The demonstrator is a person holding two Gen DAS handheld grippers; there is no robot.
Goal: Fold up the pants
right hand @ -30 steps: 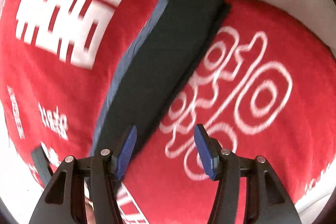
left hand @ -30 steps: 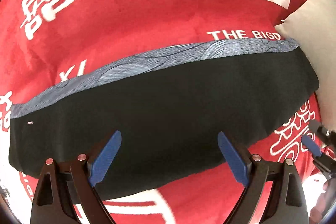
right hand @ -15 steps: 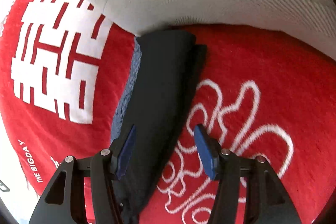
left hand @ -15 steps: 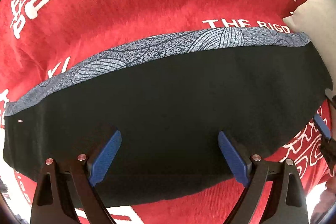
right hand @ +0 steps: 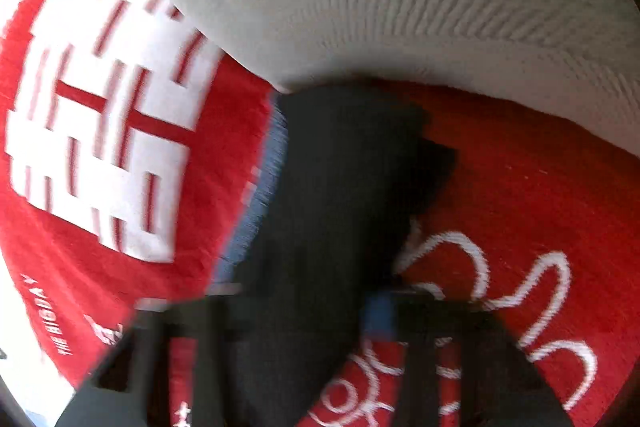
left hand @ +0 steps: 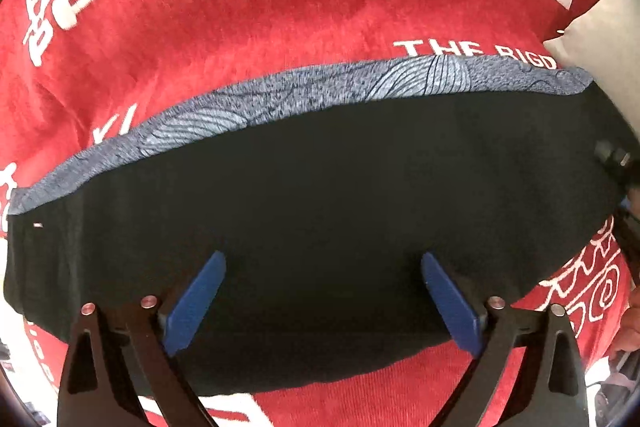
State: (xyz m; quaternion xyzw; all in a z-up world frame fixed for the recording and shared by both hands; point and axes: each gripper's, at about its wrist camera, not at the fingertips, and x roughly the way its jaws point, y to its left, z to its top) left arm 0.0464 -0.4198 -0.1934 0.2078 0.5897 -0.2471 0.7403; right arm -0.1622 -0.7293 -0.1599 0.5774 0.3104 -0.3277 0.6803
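Smooth black pants (left hand: pixel 320 211) with patterned blue-grey waistband (left hand: pixel 312 91) on plush red blanket (left hand: pixel 240 7).

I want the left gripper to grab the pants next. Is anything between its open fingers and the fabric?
Nothing visible. The left gripper hangs open directly over the black pants, which lie bare on the red blanket.

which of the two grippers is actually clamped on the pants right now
The right gripper: it has just been closing on the black pants end. The left gripper hangs wide open above them.
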